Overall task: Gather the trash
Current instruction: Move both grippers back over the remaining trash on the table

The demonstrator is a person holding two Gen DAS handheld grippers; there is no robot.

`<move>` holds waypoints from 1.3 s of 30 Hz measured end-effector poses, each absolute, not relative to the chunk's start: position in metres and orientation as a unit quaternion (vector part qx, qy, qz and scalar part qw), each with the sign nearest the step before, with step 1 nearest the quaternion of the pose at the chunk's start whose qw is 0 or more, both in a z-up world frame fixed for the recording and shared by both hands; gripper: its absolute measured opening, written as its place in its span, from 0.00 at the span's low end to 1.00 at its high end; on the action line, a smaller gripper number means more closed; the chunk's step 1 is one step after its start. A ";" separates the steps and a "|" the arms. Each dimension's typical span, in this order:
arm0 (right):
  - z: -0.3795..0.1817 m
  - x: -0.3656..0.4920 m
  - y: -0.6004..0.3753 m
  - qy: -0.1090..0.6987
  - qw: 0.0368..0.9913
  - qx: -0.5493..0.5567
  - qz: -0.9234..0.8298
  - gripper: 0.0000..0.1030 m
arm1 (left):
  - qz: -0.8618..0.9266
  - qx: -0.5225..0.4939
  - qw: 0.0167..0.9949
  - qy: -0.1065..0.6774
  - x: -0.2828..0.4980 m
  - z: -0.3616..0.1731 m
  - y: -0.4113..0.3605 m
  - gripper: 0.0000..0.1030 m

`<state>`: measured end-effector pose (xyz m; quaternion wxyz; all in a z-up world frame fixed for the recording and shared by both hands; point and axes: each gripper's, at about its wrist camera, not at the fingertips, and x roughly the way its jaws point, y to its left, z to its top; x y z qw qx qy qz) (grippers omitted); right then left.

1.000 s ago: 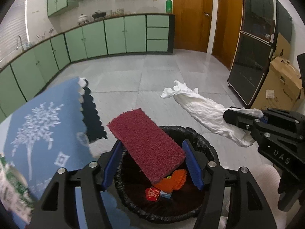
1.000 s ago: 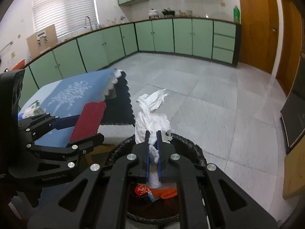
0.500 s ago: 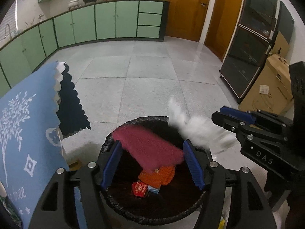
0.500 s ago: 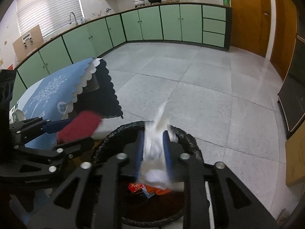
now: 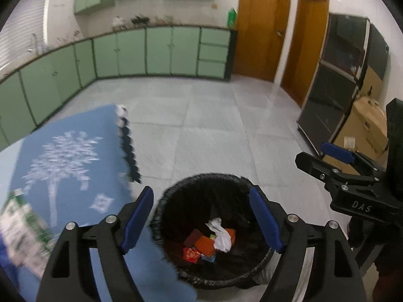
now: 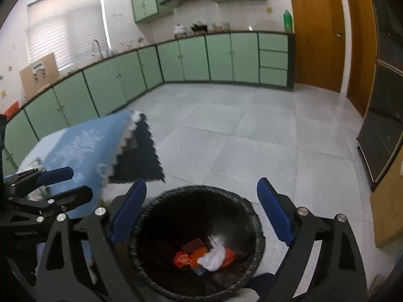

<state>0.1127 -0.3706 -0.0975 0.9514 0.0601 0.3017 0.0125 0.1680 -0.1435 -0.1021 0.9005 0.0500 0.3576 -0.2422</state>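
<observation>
A: Where is the trash at this moment?

B: In the bin (image 5: 176, 196), the black-lined one on the grey tiled floor (image 5: 201, 130). A crumpled white tissue (image 5: 221, 236) lies on top of the heap at the bottom, with a dark red scouring pad (image 5: 192, 236) beside it and some orange and red wrappers (image 5: 194, 253) around them.

A: And the tongs?

B: The left tongs (image 5: 201, 216) hang above the bin with their blue pads spread wide and nothing between them; the jaws have just been opening. The right tongs (image 6: 201, 211) are the same: the jaws have just swung apart, with only the mouth of the bin showing in the gap.

A: Can each pair be seen from the other camera?

B: Yes. In the left wrist view the right tongs show at the right edge, parted, with bare air between the pads. In the right wrist view the left tongs appear at the left edge, also parted.

A: What is next to the bin?

B: A counter under a blue cloth (image 5: 70, 156) with a white tree printed on it, just beside the bin on the left. A green and white packet (image 5: 22, 231) lies on it, too blurred to read
</observation>
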 end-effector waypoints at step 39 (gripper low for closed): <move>-0.128 0.062 -0.105 0.370 0.889 -0.059 0.264 0.87 | 0.000 -0.037 0.914 0.405 0.048 -0.152 0.109 0.75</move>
